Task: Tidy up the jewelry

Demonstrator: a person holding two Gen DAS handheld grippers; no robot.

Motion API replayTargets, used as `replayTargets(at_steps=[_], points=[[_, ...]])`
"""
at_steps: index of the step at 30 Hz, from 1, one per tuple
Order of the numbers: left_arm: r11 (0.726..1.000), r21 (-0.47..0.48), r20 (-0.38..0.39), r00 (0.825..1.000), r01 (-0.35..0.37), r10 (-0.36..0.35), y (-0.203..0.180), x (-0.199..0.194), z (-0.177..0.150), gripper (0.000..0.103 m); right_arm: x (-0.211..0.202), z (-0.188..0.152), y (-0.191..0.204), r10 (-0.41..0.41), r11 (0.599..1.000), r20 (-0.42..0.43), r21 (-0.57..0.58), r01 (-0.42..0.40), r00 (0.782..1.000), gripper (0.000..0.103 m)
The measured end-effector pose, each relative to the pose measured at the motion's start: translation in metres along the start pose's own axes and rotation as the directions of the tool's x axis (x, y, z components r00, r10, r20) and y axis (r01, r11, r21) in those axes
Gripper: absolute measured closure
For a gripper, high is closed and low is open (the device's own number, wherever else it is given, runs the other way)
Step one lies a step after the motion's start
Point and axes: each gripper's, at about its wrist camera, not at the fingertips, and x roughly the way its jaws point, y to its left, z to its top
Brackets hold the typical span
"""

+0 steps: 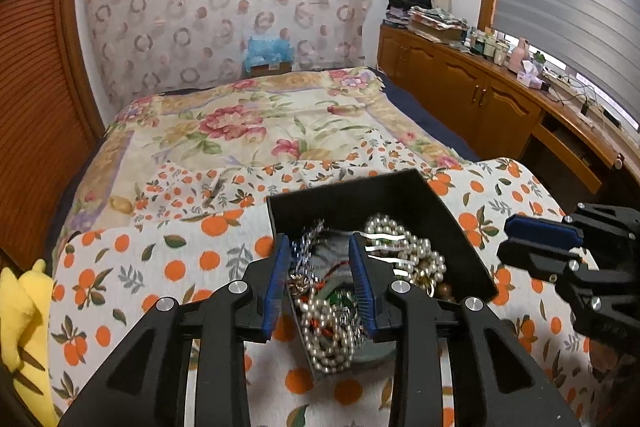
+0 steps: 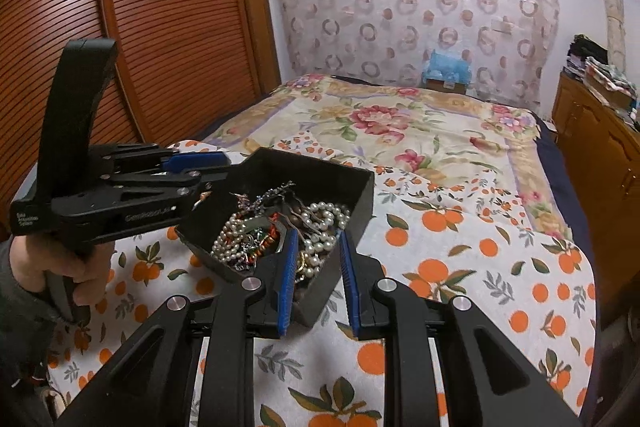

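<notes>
My worry was snagging: the pearl strands (image 1: 404,247) lay knotted with chains in the black box (image 1: 460,223) on the orange-print bedspread (image 1: 132,267), so one pull could drag everything out. My left claw (image 1: 320,283) and right claw (image 2: 318,279) both gaped wide, empty, over the heap.
</notes>
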Motion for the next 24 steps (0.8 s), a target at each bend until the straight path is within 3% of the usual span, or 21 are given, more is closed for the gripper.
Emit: replayTargets(at_steps=[2,4,6,10,13,15,21,24], points=[[1.000,-0.010,-0.003,1.000,-0.008,0.008,0.001,-0.005,-0.006,0.066,-0.003,-0.003,0.000,-0.008,1.000,0.002,0.008,0.008,1.000,0.079],[1.000,-0.018,0.004,1.000,-0.017,0.017,0.001,-0.014,-0.011,0.048,-0.008,-0.006,0.001,-0.021,1.000,0.009,0.014,0.021,1.000,0.079],[0.999,-0.025,0.011,1.000,-0.020,0.020,0.002,-0.023,-0.016,0.042,-0.016,-0.009,0.003,-0.034,0.999,0.023,0.028,0.033,0.999,0.068],[0.998,-0.033,0.038,0.998,-0.054,0.055,0.002,-0.048,-0.028,0.017,-0.035,-0.017,0.007,-0.061,0.996,0.056,0.062,0.057,0.997,0.057],[0.996,-0.042,0.055,0.996,-0.073,0.075,0.001,-0.069,-0.038,0.010,-0.051,-0.024,0.013,-0.084,0.994,0.075,0.078,0.078,0.994,0.047],[0.995,-0.047,0.066,0.994,-0.087,0.090,0.000,-0.082,-0.046,0.008,-0.064,-0.029,0.018,-0.101,0.992,0.095,0.087,0.093,0.990,0.035],[0.992,-0.068,0.107,0.988,-0.107,0.114,-0.004,-0.120,-0.068,0.008,-0.100,-0.041,0.035,-0.145,0.986,0.159,0.107,0.129,0.977,0.007],[0.991,-0.072,0.125,0.984,-0.116,0.125,-0.007,-0.135,-0.074,0.008,-0.117,-0.046,0.042,-0.166,0.982,0.188,0.123,0.145,0.968,0.003]])
